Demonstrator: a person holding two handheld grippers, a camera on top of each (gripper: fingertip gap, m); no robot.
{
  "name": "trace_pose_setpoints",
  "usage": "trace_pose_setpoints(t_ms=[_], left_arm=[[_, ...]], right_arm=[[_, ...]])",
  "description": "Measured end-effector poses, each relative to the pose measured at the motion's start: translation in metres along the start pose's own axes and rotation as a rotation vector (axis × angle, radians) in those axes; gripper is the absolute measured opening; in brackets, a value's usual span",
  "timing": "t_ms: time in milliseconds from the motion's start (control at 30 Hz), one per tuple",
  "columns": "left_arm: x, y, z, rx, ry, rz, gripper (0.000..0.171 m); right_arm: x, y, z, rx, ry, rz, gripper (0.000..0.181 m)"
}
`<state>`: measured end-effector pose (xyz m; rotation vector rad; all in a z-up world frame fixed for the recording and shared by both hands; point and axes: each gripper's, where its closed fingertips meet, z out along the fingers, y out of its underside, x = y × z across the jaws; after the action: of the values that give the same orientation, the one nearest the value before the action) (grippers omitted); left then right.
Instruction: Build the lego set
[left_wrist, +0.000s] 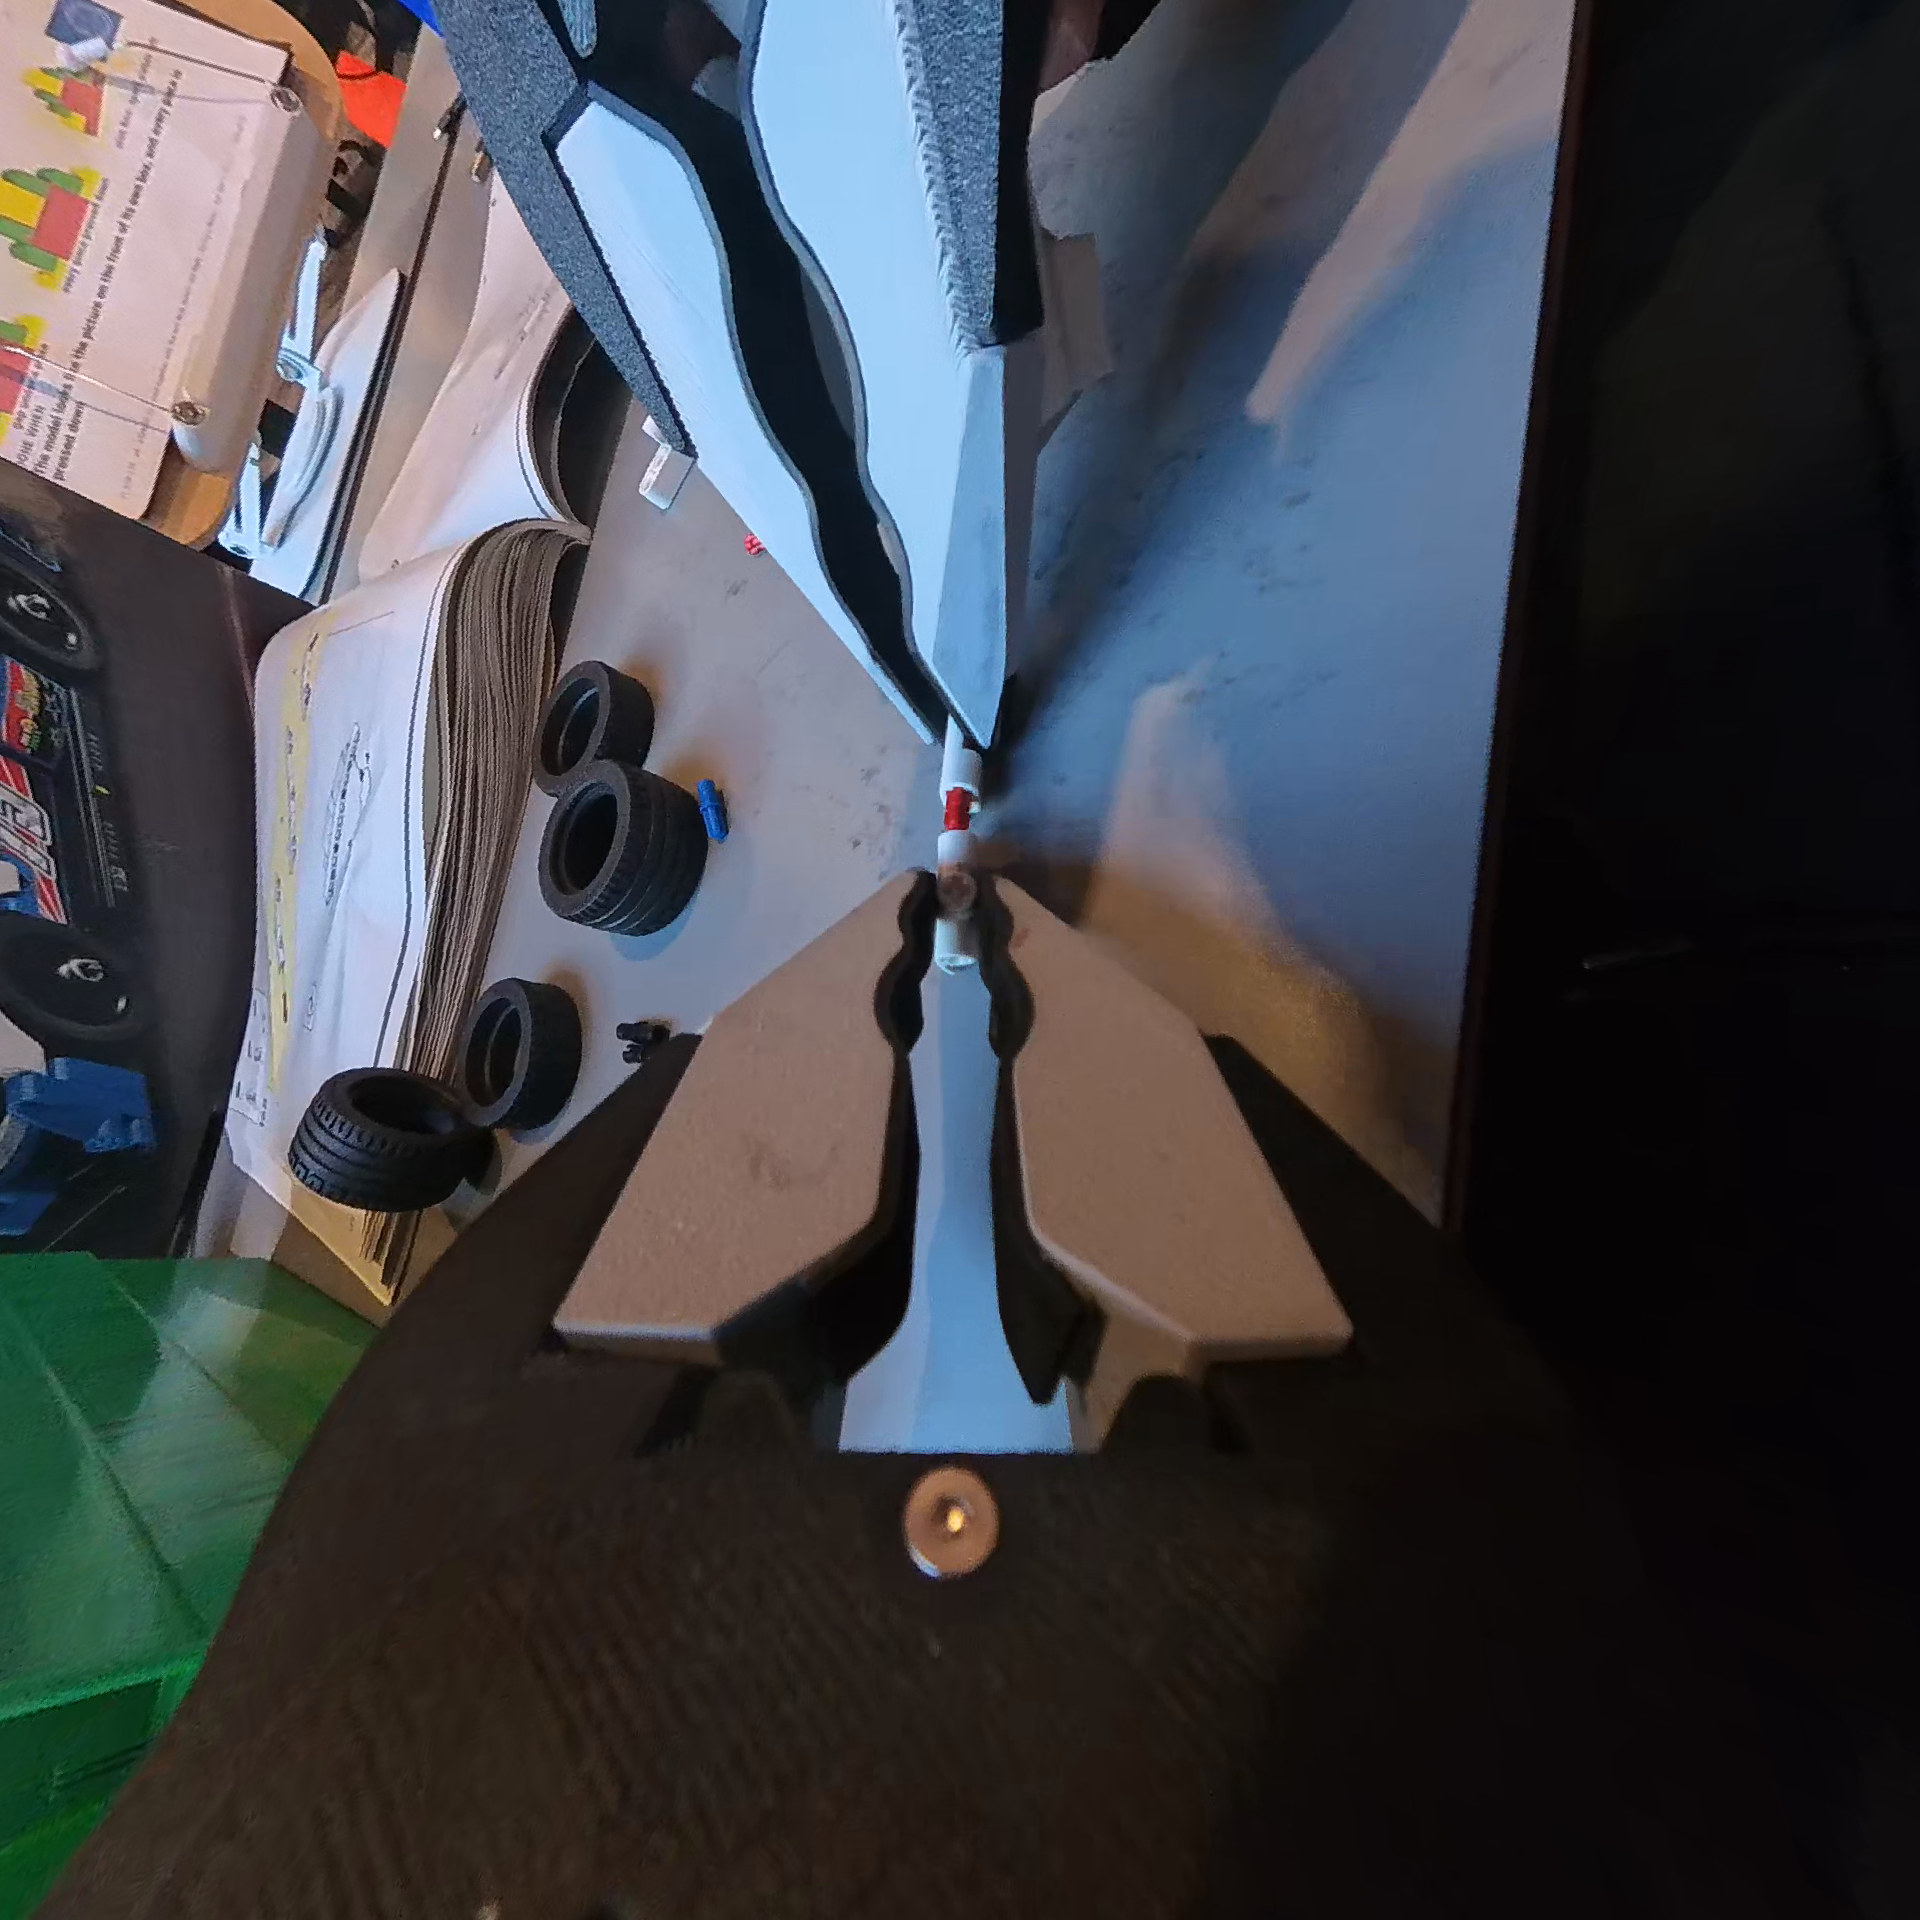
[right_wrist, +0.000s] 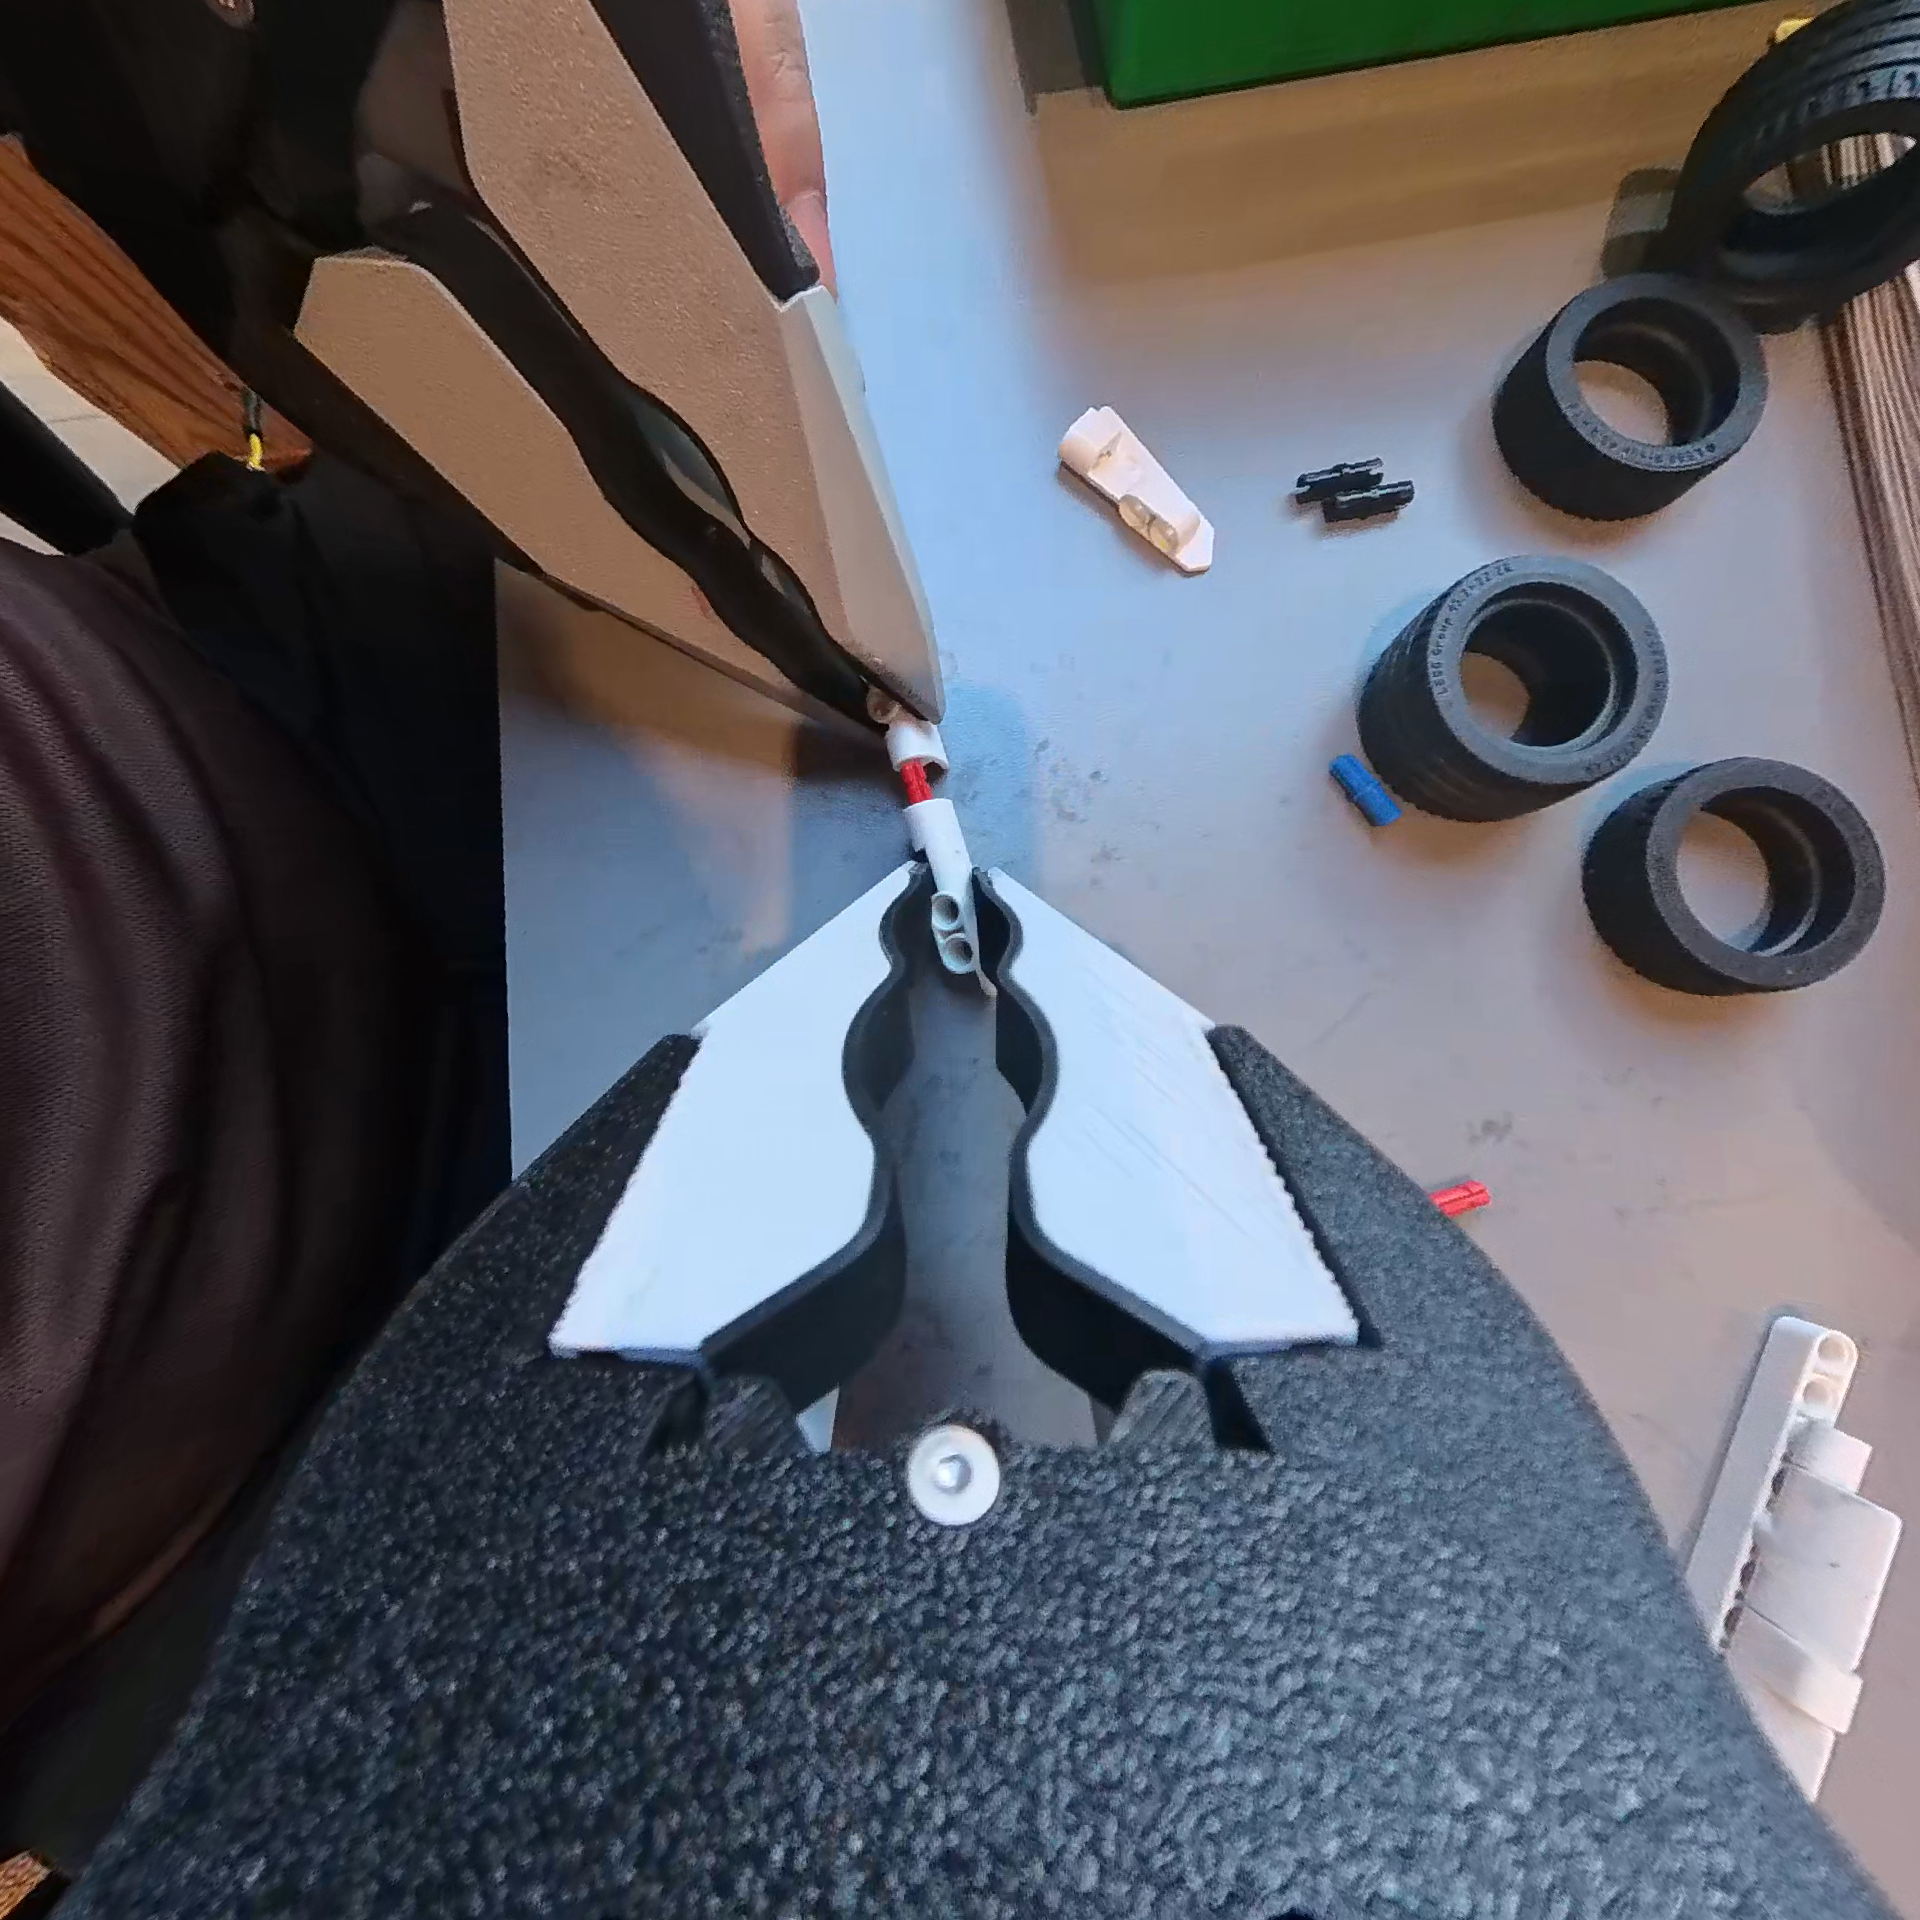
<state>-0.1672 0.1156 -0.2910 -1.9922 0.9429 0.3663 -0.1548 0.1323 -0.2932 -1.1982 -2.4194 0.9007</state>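
My left gripper (left_wrist: 954, 888) is shut on a short white connector (left_wrist: 954, 940). My right gripper (right_wrist: 951, 878) is shut on a longer white connector (right_wrist: 948, 914) with two holes at its end. A red axle (right_wrist: 916, 779) joins the two white pieces, and it also shows in the left wrist view (left_wrist: 956, 802). The grippers meet tip to tip just above the grey table (right_wrist: 1247, 1039). The right gripper (left_wrist: 971, 738) comes in from the top of the left wrist view. The left gripper (right_wrist: 904, 717) comes in from the upper left of the right wrist view.
Several black tyres (right_wrist: 1512, 686) lie beside an open instruction booklet (left_wrist: 343, 831). A blue pin (right_wrist: 1363, 790), two black pins (right_wrist: 1354, 488), a white wedge piece (right_wrist: 1138, 488), a red pin (right_wrist: 1460, 1197) and a white beam assembly (right_wrist: 1787, 1538) lie loose. A green box (left_wrist: 125, 1455) stands nearby. The grippers are tip to tip, or close to it. My right gripper's tips are some 7 cm from the blue pin (right_wrist: 1363, 790). It is also in sight in the left wrist view (left_wrist: 712, 810).
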Motion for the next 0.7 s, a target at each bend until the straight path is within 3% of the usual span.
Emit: trace_pose_setpoints(t_ms=[700], left_arm=[[-0.0016,-0.0003,-0.0005,0.006,-0.006,-0.008,0.005]], right_arm=[[0.0010,-0.0002,0.0001,-0.002,0.011,-0.007,0.008]])
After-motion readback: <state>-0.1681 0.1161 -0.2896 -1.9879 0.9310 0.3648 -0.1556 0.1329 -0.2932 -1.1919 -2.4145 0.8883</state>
